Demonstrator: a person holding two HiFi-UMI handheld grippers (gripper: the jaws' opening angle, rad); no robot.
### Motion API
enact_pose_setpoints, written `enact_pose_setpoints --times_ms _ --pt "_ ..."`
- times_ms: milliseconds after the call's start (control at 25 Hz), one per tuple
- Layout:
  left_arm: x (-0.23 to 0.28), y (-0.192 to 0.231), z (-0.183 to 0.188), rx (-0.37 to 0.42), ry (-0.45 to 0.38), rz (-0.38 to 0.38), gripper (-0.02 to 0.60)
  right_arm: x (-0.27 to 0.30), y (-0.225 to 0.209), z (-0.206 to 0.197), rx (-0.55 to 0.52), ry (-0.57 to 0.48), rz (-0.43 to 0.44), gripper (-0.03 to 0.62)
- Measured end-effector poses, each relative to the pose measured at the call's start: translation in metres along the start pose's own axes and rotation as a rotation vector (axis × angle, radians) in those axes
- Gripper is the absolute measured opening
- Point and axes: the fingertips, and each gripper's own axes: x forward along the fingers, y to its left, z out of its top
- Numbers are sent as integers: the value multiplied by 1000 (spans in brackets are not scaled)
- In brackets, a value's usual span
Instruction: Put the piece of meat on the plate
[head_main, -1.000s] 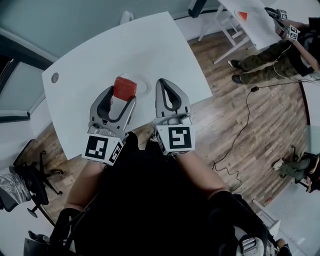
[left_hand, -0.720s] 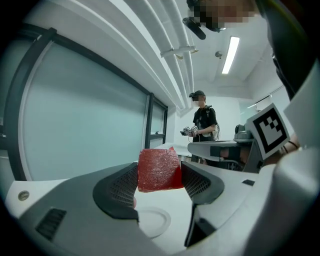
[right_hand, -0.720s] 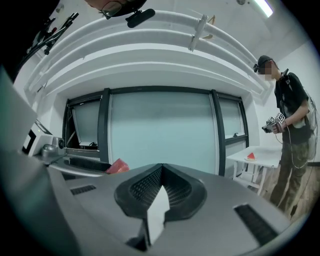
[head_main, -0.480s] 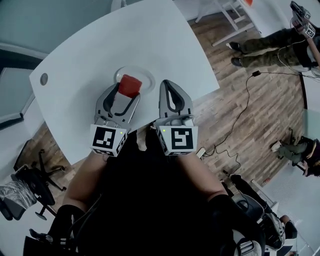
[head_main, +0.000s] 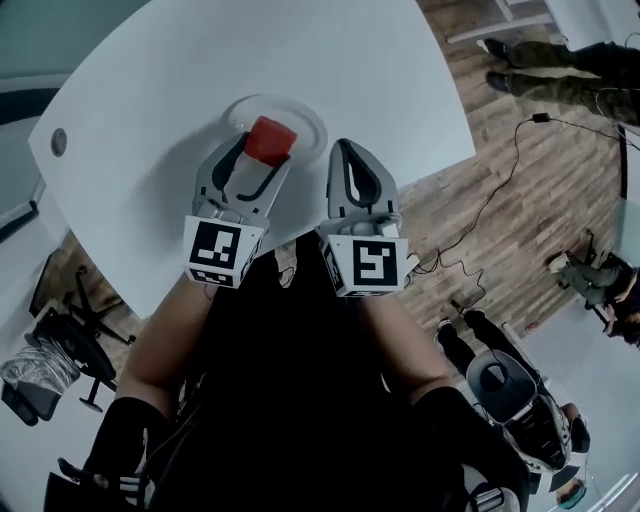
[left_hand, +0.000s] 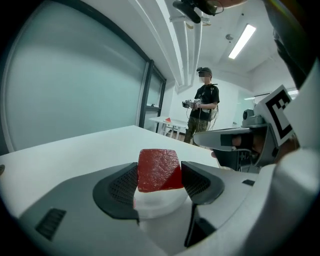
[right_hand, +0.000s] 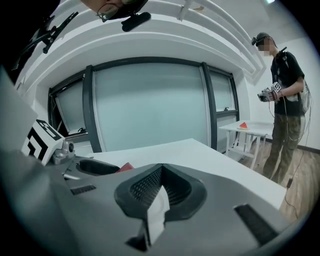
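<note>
Black chair (head_main: 62, 345): lower left of the head view, standing on the wood floor (head_main: 470, 210) beside my table.
Table (head_main: 180, 70): white with a curved edge. It fills the upper left and middle of the head view. A small round grey cap (head_main: 58, 142) sits near its left edge.
Left gripper (head_main: 262, 152): centre left of the head view, reaching in over the near edge of the table. My jaws are pinching the meat from both sides, with the ribbed pads flat against it.
Meat (head_main: 271, 138): a red block held at my left jaw tips, over the near part of the plate. In the left gripper view it sits mid-frame with the white plate right beneath it. I cannot tell whether its underside touches the plate.
Plate (head_main: 300, 115): white and round, on the table at upper centre of the head view, partly covered by my left jaws.
Right gripper (head_main: 347, 158): just right of the left one, its tip over the table edge beside the plate. My jaws are pressed together with nothing between them.
Person (head_main: 555, 55): upper right corner of the head view, only the legs showing, standing on the floor well apart from my table.
</note>
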Motion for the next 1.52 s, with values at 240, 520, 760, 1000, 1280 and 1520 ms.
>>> enact_pose_setpoints --times_ms 240,520,760,1000,1280,1520 --pt "22 1 -20 10 84 -7 276 16 -1 -28 37 36 17 3" --pt "31 -1 -44 -21 232 -15 275 15 2 -50 67 80 17 3" --pt "35 6 -48 -30 287 10 276 16 1 -58 82 104 17 3" --pt "40 3 -57 31 341 30 276 14 -4 -59 89 102 17 3" --pt "43 0 -46 38 321 26 276 6 -11 -48 79 82 11 3" --pt "41 -9 -25 33 281 12 276 -6 -12 -26 54 40 22 3"
